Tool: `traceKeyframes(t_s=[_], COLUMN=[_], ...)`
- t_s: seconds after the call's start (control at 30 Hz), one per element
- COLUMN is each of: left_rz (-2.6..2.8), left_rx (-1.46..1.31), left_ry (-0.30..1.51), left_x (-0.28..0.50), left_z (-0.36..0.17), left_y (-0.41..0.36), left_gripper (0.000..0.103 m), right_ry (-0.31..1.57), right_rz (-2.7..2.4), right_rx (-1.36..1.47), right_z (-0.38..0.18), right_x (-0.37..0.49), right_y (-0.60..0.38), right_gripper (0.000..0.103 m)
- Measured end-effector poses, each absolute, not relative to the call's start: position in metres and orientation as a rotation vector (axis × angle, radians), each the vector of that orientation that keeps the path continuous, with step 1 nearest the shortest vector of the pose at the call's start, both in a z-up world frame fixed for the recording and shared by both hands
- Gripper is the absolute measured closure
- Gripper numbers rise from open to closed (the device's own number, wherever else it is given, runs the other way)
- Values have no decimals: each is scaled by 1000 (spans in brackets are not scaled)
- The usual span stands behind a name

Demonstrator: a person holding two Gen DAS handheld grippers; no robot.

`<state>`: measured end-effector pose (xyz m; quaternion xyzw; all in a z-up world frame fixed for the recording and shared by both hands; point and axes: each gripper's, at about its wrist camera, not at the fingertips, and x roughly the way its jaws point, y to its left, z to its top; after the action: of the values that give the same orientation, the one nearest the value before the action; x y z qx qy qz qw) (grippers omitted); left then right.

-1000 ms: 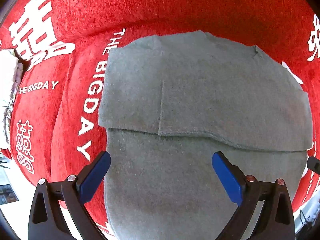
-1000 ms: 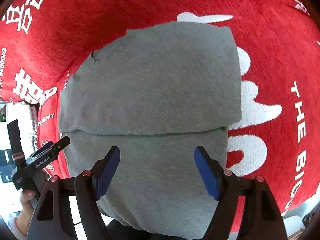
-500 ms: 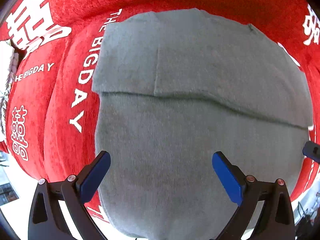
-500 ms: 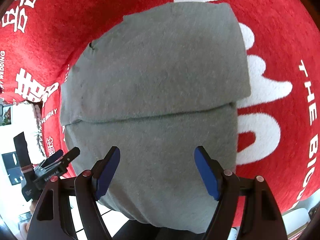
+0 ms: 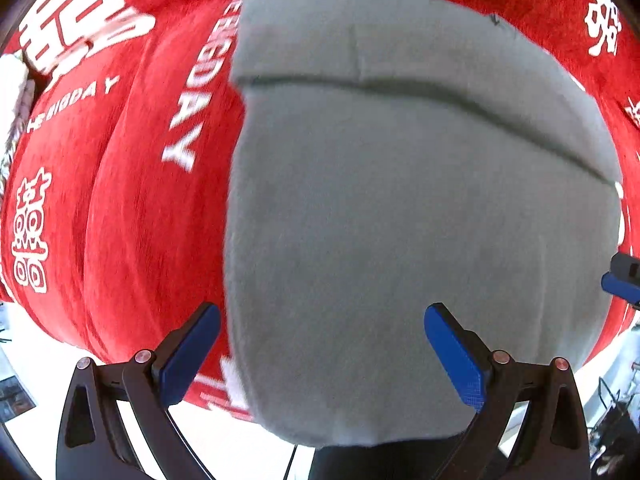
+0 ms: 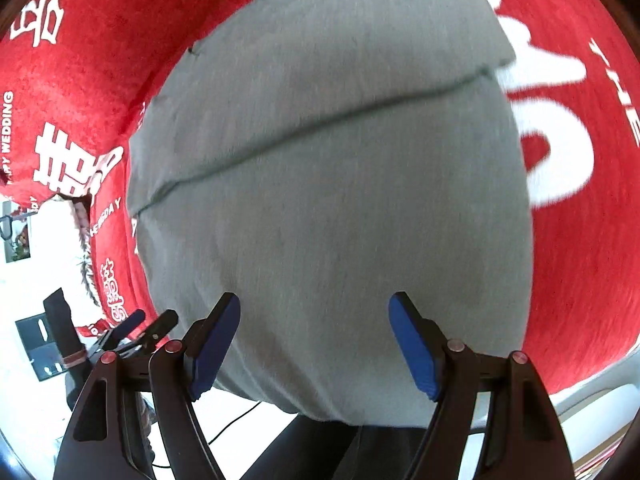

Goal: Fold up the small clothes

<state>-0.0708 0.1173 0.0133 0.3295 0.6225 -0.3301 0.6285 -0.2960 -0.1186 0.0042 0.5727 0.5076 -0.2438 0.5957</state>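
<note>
Left gripper (image 5: pixel 320 344) stood wide open, blue pads (image 5: pixel 188 356) well apart, nothing between them — it hovered above the near part of the grey garment (image 5: pixel 400 220), contact not discernible. Right gripper (image 6: pixel 316 340) was likewise spread wide, pads (image 6: pixel 414 354) empty, poised over the same garment (image 6: pixel 328 200) near its front edge.

One garment counted: a grey knit piece, partly folded, its far portion doubled over so that a fold edge ran across it in both views. It lay on a red cloth cover (image 5: pixel 132 208) printed with white characters and the words "THE BIG DAY"; its near end hung over the front edge of the covered surface. A small dark mark showed near the far edge of the garment.

Two grippers counted, four blue pads in all. In the right wrist view the left gripper appeared low at the left; in the left wrist view a blue tip of the right gripper showed at the right border. Both views somewhat motion-blurred.
</note>
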Motion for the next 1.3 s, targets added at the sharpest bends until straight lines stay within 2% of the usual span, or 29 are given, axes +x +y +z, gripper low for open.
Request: traceKeyframes(t_s=[0.53, 0.73, 0.9, 1.0, 1.03, 1.07, 1.1, 1.13, 1.3], left_rz=[-832, -845, -845, -836, -831, -840, -861, -880, -979], left_rx=[748, 717, 691, 692, 685, 673, 660, 652, 565], left_ry=[1595, 1689, 1699, 1694, 1691, 1694, 1708, 1720, 1758], left_x=[-105, -118, -130, -132, -134, -134, -135, -134, -133], left_z=[-14, -42, -50, -51, -51, -49, -46, -44, -12], left_y=[210, 227, 232, 234, 236, 238, 240, 240, 238], left_gripper=[1, 1, 2, 25, 37, 45, 67, 92, 91], right_ry=[1211, 1342, 1412, 1385, 1362, 1334, 1323, 1308, 1167], right_rz=[-490, -490, -518, -501, -487, -473, -470, -466, -397], right_rx=[1444, 1468, 1458, 1481, 1504, 1529, 1541, 1545, 1622], right_z=[-16, -52, -92, -105, -106, -105, -103, -98, -65], right_x=[-357, -393, -405, -406, -406, -406, -406, -407, -411], right_y=[-47, -16, -2, 3, 4, 5, 6, 8, 5], right_gripper=[23, 24, 24, 35, 50, 72, 87, 92, 93])
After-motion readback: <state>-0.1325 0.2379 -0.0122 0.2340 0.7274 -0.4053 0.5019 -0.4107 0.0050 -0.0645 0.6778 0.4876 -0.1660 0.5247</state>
